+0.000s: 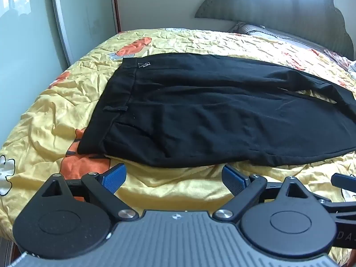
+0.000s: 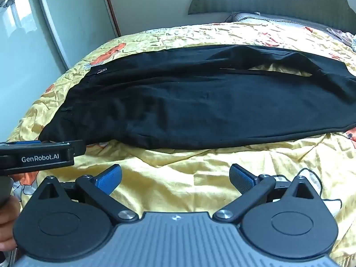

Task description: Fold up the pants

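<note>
While both grippers hover above the near edge of the bed, the pants [image 1: 218,111] lie flat across the yellow quilt [image 1: 55,115], waistband to the left and legs running off to the right. They are black, one layer over the other, with a small label [image 1: 144,65] near the far waistband corner and a belt loop [image 1: 115,108] on the band. From the right wrist view a sliver of quilt shows between the two legs toward the hem end.

Left gripper [image 1: 174,178]: jaws spread wide, blue pads [image 1: 114,179] bare, nothing between them (it sits just short of the pants' near edge, not touching). Right gripper [image 2: 175,178]: likewise released and holding nothing, over bare quilt, near the pants' edge.

The left gripper's side, marked GenRobot.AI, shows at the left of the right wrist view, close to the waistband corner.

A padded headboard [image 1: 278,6] and a pillow [image 1: 267,32] stand at the far end; a sliding door [image 1: 33,33] is on the left.
</note>
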A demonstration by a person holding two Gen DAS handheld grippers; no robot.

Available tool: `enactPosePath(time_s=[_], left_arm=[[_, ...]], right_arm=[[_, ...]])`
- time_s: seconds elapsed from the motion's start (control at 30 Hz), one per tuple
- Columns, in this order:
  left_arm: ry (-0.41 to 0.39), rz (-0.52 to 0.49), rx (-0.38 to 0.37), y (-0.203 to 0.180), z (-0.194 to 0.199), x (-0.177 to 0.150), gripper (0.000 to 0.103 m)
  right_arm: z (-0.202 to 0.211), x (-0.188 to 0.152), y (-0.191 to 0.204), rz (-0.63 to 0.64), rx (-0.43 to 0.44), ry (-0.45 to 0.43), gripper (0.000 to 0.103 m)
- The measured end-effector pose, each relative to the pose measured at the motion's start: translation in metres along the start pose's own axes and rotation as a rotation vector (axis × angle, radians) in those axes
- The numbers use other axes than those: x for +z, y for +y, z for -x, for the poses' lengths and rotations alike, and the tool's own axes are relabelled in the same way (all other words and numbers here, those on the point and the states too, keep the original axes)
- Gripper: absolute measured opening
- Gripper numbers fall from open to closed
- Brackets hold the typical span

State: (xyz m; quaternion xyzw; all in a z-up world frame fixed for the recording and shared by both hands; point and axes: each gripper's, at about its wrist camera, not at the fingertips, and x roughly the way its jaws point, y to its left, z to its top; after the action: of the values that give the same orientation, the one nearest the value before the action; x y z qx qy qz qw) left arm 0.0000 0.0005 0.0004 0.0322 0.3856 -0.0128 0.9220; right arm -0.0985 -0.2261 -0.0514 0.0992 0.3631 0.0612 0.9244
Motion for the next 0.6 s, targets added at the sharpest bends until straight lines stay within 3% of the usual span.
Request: enactPosePath(time_s=[0.3,0.6], left_arm=[[-0.013,0.01,0.012,-0.006,-0.005,-0.02,0.094],[0.017,0.017,-0.005,0.0,-0.003,-0.005,0.094]], right_arm=[[-0.002,0.003,-0.003,-0.036,-0.001,0.003,0.103],[-0.001,0.001,-0.004,-0.022,0.005,0.009,0.103]])
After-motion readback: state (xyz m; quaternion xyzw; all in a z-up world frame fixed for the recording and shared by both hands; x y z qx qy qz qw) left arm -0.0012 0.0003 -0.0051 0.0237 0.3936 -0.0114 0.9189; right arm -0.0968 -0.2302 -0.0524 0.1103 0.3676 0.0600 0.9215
